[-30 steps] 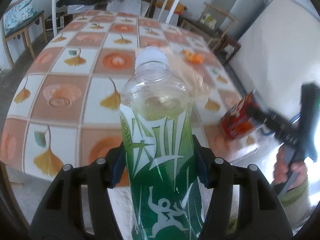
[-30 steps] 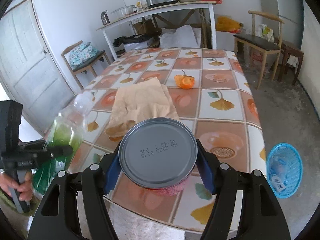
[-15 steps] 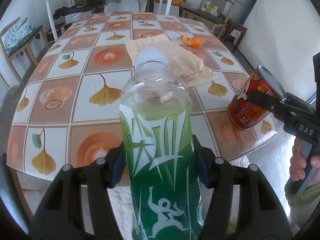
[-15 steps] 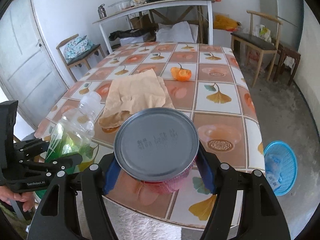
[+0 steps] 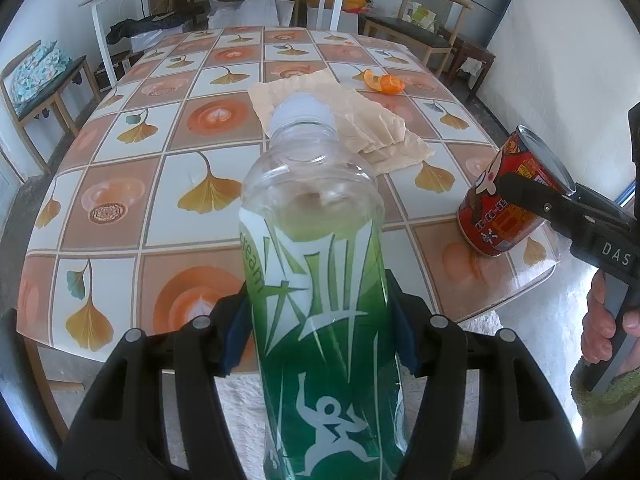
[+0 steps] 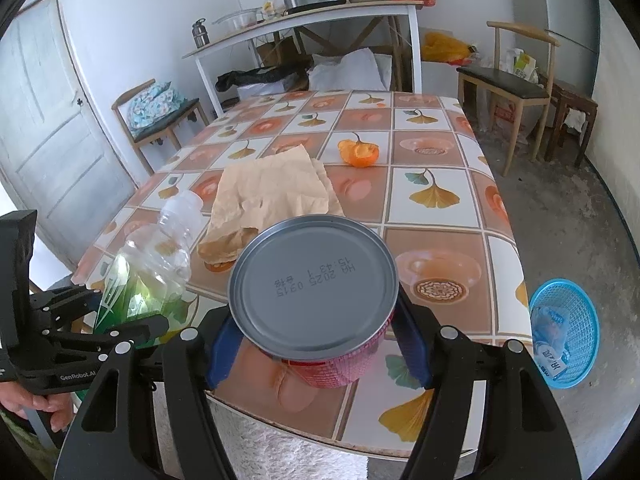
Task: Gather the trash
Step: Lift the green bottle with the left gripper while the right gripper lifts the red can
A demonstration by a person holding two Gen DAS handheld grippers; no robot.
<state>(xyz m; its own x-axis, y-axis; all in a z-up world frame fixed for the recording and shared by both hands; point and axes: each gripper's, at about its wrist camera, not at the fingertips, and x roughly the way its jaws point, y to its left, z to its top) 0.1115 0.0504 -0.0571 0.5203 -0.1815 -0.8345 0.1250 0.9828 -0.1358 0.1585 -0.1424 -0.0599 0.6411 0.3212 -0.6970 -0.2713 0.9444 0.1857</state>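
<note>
My left gripper (image 5: 320, 332) is shut on a green-labelled plastic bottle (image 5: 316, 280) with a white cap, held over the table's near edge; the bottle also shows in the right wrist view (image 6: 148, 272). My right gripper (image 6: 316, 344) is shut on a red can (image 6: 314, 288) with a grey metal end, also seen in the left wrist view (image 5: 512, 196) at the table's near right corner. A crumpled brown paper bag (image 6: 268, 200) and an orange peel (image 6: 358, 154) lie on the table.
The table (image 6: 436, 196) has a tiled ginkgo-leaf cloth. A blue basket (image 6: 568, 332) with some trash stands on the floor to its right. Chairs (image 6: 512, 92) and a white shelf table (image 6: 304, 24) stand behind. A white rug (image 6: 288, 452) lies below the near edge.
Both grippers have swung to face the table more squarely, each keeping its hold. The can has come closer to the table corner in the left wrist view.
</note>
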